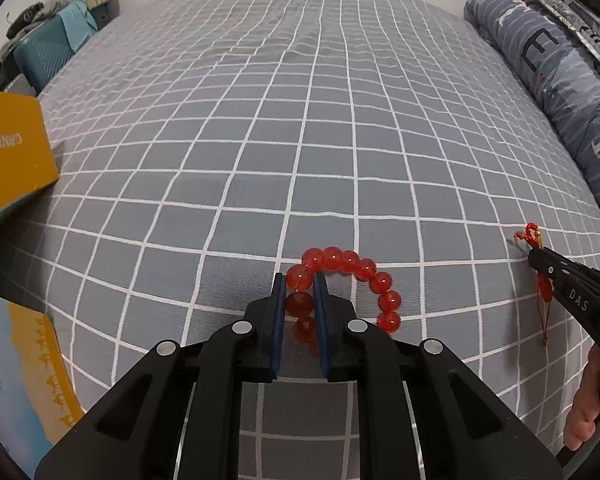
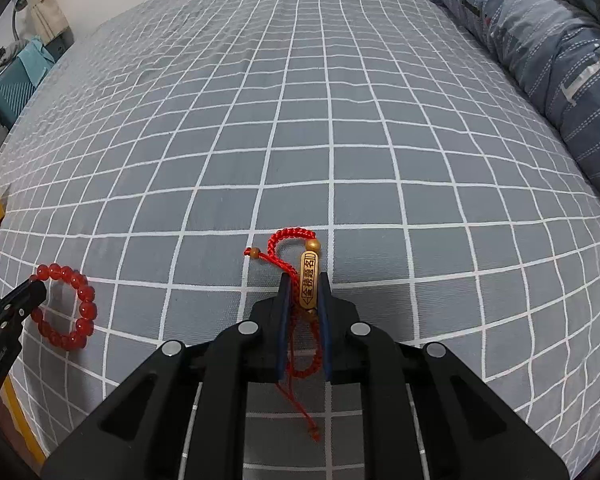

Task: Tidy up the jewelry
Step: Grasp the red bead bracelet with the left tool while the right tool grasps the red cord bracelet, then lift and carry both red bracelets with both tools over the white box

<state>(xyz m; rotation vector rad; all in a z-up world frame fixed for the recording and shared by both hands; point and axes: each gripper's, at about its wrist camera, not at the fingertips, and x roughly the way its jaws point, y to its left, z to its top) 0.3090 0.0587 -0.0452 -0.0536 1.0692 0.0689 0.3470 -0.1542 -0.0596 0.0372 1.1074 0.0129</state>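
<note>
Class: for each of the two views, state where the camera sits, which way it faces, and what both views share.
Left wrist: on the left gripper, facing down along its fingers at the bead bracelet they pinch; a hand shows.
Right wrist: on the right gripper, facing down at the red cord bracelet it grips.
Shared: the checked bedsheet, both bracelets, each other's gripper.

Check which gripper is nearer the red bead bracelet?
Left. The left gripper is shut on the red bead bracelet; the right gripper is off to the side, clamping the braided cord bracelet.
</note>
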